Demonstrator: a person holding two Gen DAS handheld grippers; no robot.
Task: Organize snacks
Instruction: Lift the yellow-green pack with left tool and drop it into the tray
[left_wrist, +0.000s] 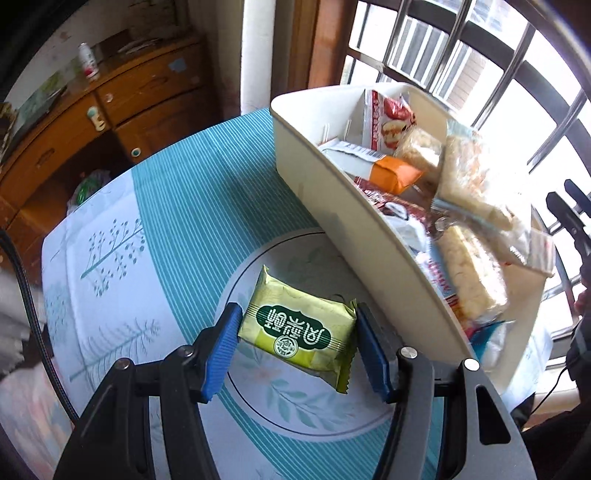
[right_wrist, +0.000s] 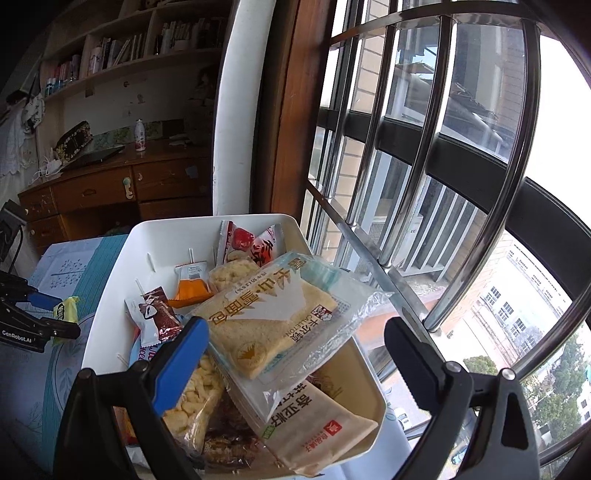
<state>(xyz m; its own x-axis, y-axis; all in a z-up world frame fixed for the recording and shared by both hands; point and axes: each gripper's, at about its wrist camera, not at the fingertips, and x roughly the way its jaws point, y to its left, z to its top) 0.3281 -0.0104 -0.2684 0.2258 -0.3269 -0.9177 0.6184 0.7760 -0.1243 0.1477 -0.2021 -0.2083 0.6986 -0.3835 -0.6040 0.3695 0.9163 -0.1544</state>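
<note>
Green packet (left_wrist: 299, 325) sits between the blue pads (left_wrist: 225, 343) of my left gripper (left_wrist: 295, 339), resting on or just above the tablecloth (left_wrist: 177, 229), just beside the near wall of the white bin (left_wrist: 351, 206). Both pads stand at the packet's crimped ends; from the left wrist view they appear to be touching the wrapper, but I cannot tell whether the grip is fully closed and firm. In the right wrist view the same packet (right_wrist: 64, 310) shows pinched at the left gripper's tips, which favours a hold.

Judgement on the step in hand: the packet is soft and slippery, so the squeeze should be confirmed before lifting. It then has to rise clear of the bin's wall, travel over the rim, and be released only above a gap in the contents.

My right gripper (right_wrist: 295, 343) is wide open and holds nothing. It hovers over the bin (right_wrist: 177, 229), with a sliced-bread bag (right_wrist: 273, 325) lying between its fingers but not gripped.

Bin contents, as seen:
- two bread bags on top, the second (right_wrist: 314, 424) overhanging the near end;
- puffed rice bars (right_wrist: 192, 402);
- an orange sachet (right_wrist: 190, 286);
- red-and-white packets (right_wrist: 240, 243) at the far end;
- a brown sachet (right_wrist: 155, 314).

The far end has the most free floor, so I judge it the better drop spot.
</note>
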